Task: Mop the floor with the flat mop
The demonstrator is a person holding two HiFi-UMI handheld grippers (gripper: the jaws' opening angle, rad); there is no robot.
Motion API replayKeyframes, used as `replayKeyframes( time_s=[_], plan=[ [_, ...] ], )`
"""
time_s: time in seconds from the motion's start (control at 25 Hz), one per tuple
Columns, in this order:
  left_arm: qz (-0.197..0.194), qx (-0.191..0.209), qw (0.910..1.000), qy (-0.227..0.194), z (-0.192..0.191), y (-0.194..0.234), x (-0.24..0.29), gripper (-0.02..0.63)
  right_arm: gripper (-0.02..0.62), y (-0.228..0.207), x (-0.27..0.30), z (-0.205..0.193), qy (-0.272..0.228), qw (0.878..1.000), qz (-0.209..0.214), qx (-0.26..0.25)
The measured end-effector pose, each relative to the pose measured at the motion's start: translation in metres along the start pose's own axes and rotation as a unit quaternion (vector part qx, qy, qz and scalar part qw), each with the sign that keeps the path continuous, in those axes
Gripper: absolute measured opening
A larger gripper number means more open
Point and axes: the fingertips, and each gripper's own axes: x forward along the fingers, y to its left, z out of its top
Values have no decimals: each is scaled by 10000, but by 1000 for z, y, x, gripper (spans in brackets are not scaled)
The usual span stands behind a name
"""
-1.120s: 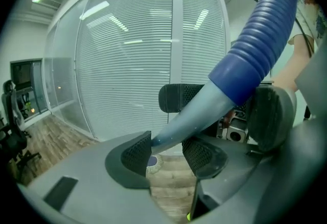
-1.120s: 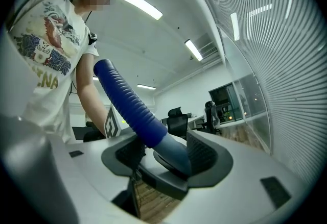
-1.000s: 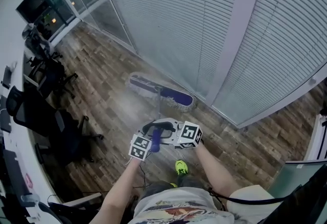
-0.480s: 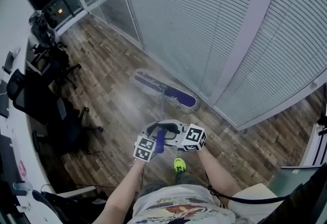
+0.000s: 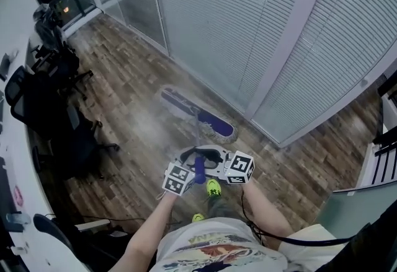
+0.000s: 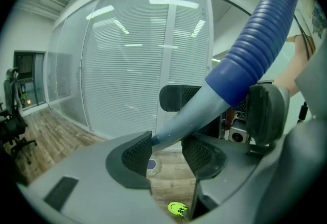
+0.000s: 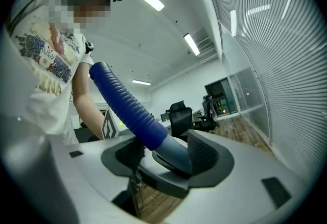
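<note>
the mop head (image 5: 197, 114) lies flat on the floor (image 5: 124, 97), far from the person and just beside the foot of the glass wall (image 5: 248, 29). its pole (image 5: 197, 134) runs back to both tools. the left gripper (image 6: 169, 151) is clamped on the grey pole below the blue grip (image 6: 255, 49), and the right gripper (image 7: 167, 155) is clamped on the pole at the grip's lower end. this looks like a mopping stroke along the wall. the next move calls for a steady push or pull with the head kept flat, clear of the chairs (image 5: 62, 134) at left. no brand reads anywhere. the cubes (image 5: 239, 166) bear only square markers, and the shirt (image 7: 46, 65) print is too warped to read.
</note>
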Motion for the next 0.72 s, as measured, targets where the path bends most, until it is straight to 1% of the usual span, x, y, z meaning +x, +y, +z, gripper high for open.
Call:
replayKeyframes(
  time_s=[0.16, 0.24, 0.32, 0.48, 0.64, 0.72],
  plan=[
    [-213, 69, 9996, -163, -18, -44, -49, 163, 242, 66, 0, -7, 11, 9997, -256, 31],
    [-321, 126, 9992, -209, -30, -69, -65, 163, 242, 94, -8, -16, 26, 9992, -399, 47],
    [-402, 215, 9987, -226, -40, -91, -76, 163, 242, 117, -16, -24, 43, 9986, -533, 48],
    [-486, 275, 9982, -199, -58, -132, -100, 164, 242, 163, -30, -36, 120, 9980, -616, 108],
    [-550, 264, 9975, -348, -60, -161, -119, 163, 242, 195, -42, -33, -99, 9970, -748, 174],
    [-597, 314, 9970, -366, -70, -174, -129, 163, 242, 214, -44, -38, -129, 9968, -776, 159]
  ],
)
